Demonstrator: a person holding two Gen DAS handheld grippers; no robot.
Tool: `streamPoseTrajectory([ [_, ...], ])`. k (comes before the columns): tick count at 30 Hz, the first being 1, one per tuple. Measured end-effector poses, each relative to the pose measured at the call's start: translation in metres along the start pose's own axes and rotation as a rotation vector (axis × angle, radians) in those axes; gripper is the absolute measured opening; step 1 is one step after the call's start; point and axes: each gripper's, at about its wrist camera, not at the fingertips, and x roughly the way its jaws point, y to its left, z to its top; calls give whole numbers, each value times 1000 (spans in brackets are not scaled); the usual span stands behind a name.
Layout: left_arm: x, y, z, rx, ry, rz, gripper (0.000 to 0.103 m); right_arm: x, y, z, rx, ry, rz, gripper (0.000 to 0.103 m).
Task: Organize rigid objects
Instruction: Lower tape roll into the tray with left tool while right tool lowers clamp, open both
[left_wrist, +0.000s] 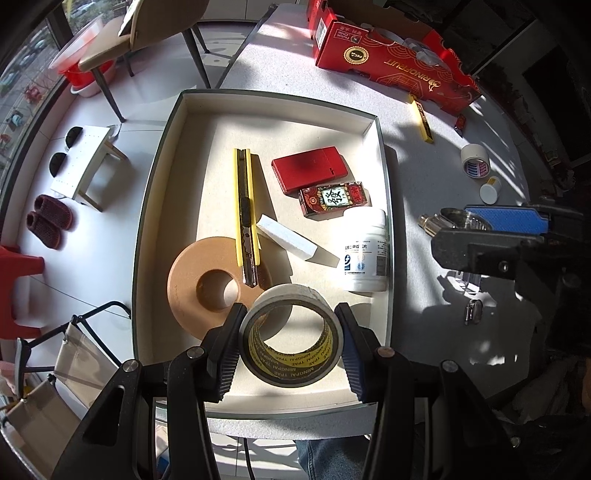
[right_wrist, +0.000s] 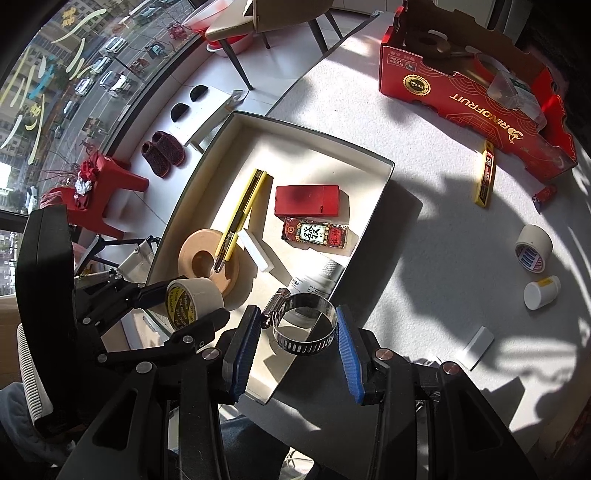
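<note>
Left claw (left_wrist: 290, 345): clenched across the outer wall of a cream roll of masking tape with a yellow-and-black printed core (left_wrist: 290, 334), held low over the near end of the tray.
Right claw (right_wrist: 295, 343): clamped on a shiny steel hose clamp with a slotted band and screw housing (right_wrist: 304, 325), hanging over the tray's near right corner.
Tape roll, handling: light, stiff cardboard core, papery outside that grips well; take it across its width, as now.
Hose clamp, handling: light, springy thin band, smooth and likely to slip or flex; pads best set on opposite sides of the band, clear of the screw.
Tray: shallow white-lined box with dark rim (left_wrist: 382, 155), already holding a tan disc with a centre hole (left_wrist: 207, 284), a yellow utility knife (left_wrist: 245, 210), a white block (left_wrist: 290, 240), a red flat case (left_wrist: 308, 171), a patterned small box (left_wrist: 334, 197) and a white pill bottle (left_wrist: 365, 251).
Bench: white, matte, sunlit with hard shadows (right_wrist: 424, 258); loose items lie well apart on it.
Room: red fruit carton (right_wrist: 476, 99) at the far edge; large window, chair, slippers on tiled floor.
</note>
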Motion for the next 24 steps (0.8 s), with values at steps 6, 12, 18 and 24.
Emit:
streamPoseTrajectory([
  [6,13,5,-1,0,28,6,52,23,9,26,4,29,23,43],
  [12,24,11,0,-33,48,22,59,43,11,39,18,51,23,43],
  [18,23,19,1,-71,58,46,91,43,-1,41,73,33,26,78],
  [24,26,15,4,-86,90,81,103,26,-34,27,185,11,57,88],
])
